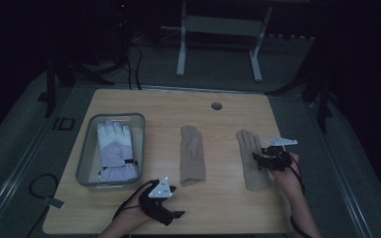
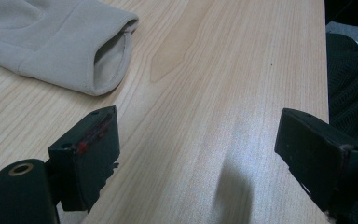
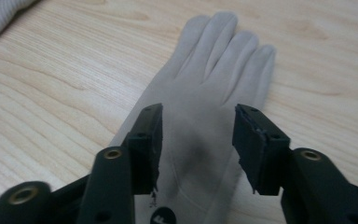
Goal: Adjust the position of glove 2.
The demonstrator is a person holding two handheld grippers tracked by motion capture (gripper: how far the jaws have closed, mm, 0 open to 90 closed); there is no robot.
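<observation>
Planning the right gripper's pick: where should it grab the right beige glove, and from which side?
Take the right glove at the cuff end, coming from above. It lies flat, fingers away from the person, cuff nearest. The right gripper hangs open over its palm, so a top-down pinch of fabric probably suits.

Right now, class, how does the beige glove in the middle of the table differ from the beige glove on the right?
The middle glove lies folded with fingers tucked; the right glove lies flat with fingers spread. The middle glove lies clear of both grippers; the right hand-held gripper hovers open over the right glove. Both are beige, cuffs towards the person.
</observation>
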